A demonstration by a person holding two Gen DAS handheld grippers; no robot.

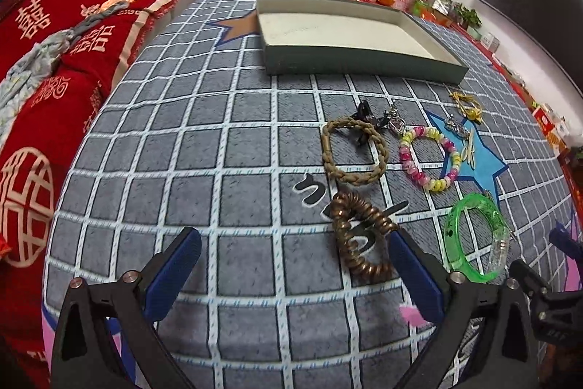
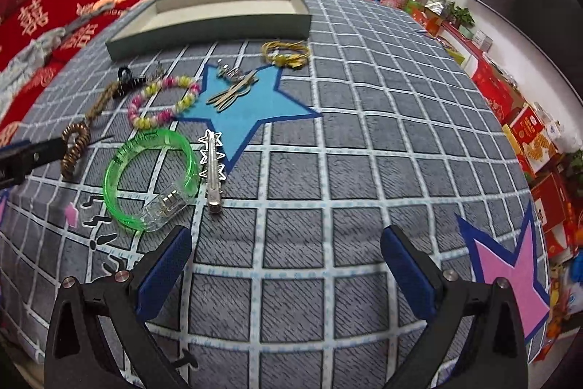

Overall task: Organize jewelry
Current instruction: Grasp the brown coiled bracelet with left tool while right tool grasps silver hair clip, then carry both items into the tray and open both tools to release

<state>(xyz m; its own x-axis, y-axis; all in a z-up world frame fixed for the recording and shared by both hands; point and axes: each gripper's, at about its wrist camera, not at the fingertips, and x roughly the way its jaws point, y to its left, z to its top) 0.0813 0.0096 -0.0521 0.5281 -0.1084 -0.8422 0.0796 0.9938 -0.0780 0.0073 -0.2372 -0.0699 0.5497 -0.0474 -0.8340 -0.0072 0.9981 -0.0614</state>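
Jewelry lies on a grey checked cloth (image 1: 240, 141). A bronze spiral coil (image 1: 359, 236) lies just ahead of my open left gripper (image 1: 295, 243), by its right finger. Beyond it are a braided tan bracelet (image 1: 353, 152), a pink-yellow bead bracelet (image 1: 430, 157), a green bangle (image 1: 477, 236), a black claw clip (image 1: 364, 119) and a yellow cord bracelet (image 1: 468, 104). My open right gripper (image 2: 286, 245) is empty, behind the green bangle (image 2: 151, 179) and a silver star hair clip (image 2: 213, 166). An empty grey-green box (image 1: 349, 35) stands at the far side.
A red-covered sofa (image 1: 65, 35) runs along the left. Boxes and packages (image 2: 528, 133) line the floor at the right. A wooden hair clip (image 2: 233, 90) and a small silver clip (image 2: 227, 70) lie on the blue star. The left gripper's finger (image 2: 29, 157) shows in the right wrist view.
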